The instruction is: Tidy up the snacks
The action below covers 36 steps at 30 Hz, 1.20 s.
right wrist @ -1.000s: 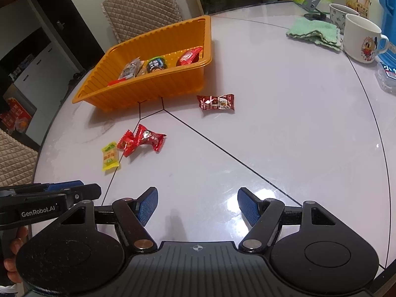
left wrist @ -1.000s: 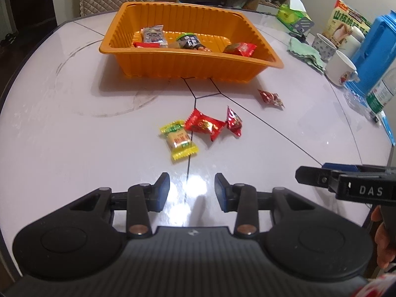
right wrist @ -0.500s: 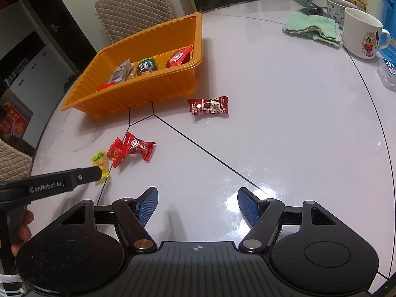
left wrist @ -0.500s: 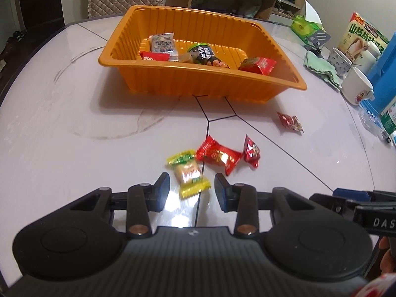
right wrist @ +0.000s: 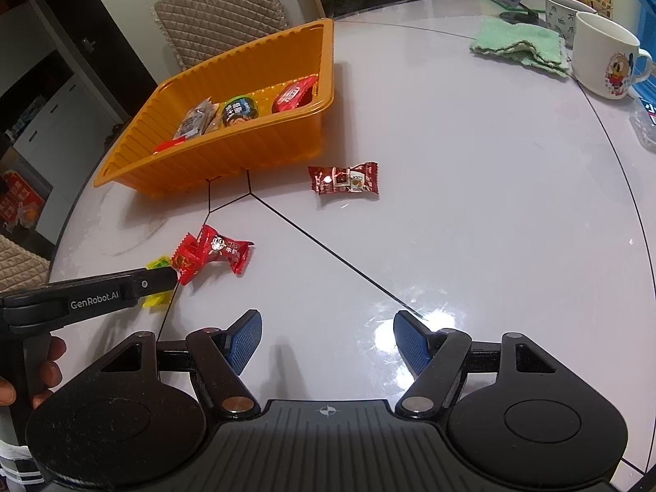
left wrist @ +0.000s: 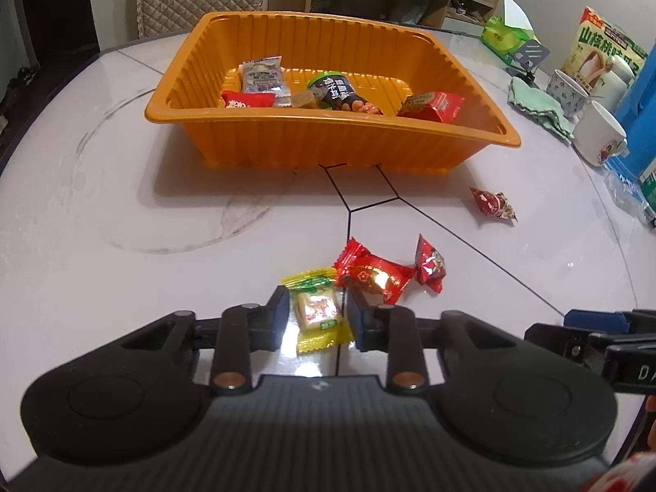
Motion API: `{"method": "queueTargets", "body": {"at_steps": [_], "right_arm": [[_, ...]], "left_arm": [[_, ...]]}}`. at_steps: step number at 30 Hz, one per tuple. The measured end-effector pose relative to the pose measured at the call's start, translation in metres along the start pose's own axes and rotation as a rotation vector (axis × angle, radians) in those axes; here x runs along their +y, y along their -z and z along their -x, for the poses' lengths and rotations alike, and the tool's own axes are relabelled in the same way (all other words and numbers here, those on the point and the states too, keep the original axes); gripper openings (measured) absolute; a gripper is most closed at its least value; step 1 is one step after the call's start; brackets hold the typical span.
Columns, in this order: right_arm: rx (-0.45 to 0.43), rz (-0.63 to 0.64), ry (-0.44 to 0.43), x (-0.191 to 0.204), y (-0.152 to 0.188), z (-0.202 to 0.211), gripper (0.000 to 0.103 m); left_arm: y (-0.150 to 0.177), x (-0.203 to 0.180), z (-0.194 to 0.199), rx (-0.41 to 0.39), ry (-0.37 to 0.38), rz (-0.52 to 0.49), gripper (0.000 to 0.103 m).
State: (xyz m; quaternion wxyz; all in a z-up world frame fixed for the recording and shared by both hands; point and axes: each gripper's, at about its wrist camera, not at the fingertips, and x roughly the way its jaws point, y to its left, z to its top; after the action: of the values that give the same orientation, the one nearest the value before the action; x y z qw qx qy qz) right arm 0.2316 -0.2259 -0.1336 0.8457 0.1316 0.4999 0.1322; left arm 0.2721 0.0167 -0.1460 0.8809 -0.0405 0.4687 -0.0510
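An orange tray [left wrist: 336, 139] [right wrist: 229, 156] holds several snack packets. On the white table lie a yellow-green candy [left wrist: 317, 311], two red candies [left wrist: 375, 276] [left wrist: 428, 264] next to it, and a dark red candy [left wrist: 492, 203] [right wrist: 343, 178] further right. My left gripper [left wrist: 315, 320] is open, its fingers on either side of the yellow-green candy, not closed on it. It also shows in the right wrist view [right wrist: 156, 283], partly hiding that candy. My right gripper [right wrist: 327, 342] is open and empty above bare table, short of the dark red candy.
At the right stand a white mug [right wrist: 607, 61], a second cup [left wrist: 568, 92], a green cloth [right wrist: 518, 45], a blue container [left wrist: 639, 115] and a snack bag [left wrist: 607, 55]. A padded chair [right wrist: 221, 16] stands behind the tray.
My left gripper has moved forward until its open fingers straddle the yellow-green candy. My right gripper has edged forward, still open.
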Motion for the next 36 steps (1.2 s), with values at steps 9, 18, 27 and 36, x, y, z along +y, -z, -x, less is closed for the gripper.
{"method": "queueTargets", "body": {"at_steps": [9,18,27,36], "right_arm": [[-0.006,0.054,-0.019,0.007,-0.003,-0.007,0.071],[-0.048,0.238,-0.081,0.026,-0.008,-0.019,0.07],[-0.042,0.468,-0.092,0.053,-0.022,-0.051,0.051],[-0.033,0.591,-0.104,0.073,-0.029,-0.073,0.041]], "left_arm": [[0.001,0.011,0.003,0.0,0.005,-0.008,0.019],[0.001,0.043,0.015,-0.005,-0.035,0.054,0.019],[0.002,0.055,0.021,-0.009,-0.047,0.087,0.019],[0.0,0.054,0.022,-0.014,-0.037,0.09,0.019]]}}
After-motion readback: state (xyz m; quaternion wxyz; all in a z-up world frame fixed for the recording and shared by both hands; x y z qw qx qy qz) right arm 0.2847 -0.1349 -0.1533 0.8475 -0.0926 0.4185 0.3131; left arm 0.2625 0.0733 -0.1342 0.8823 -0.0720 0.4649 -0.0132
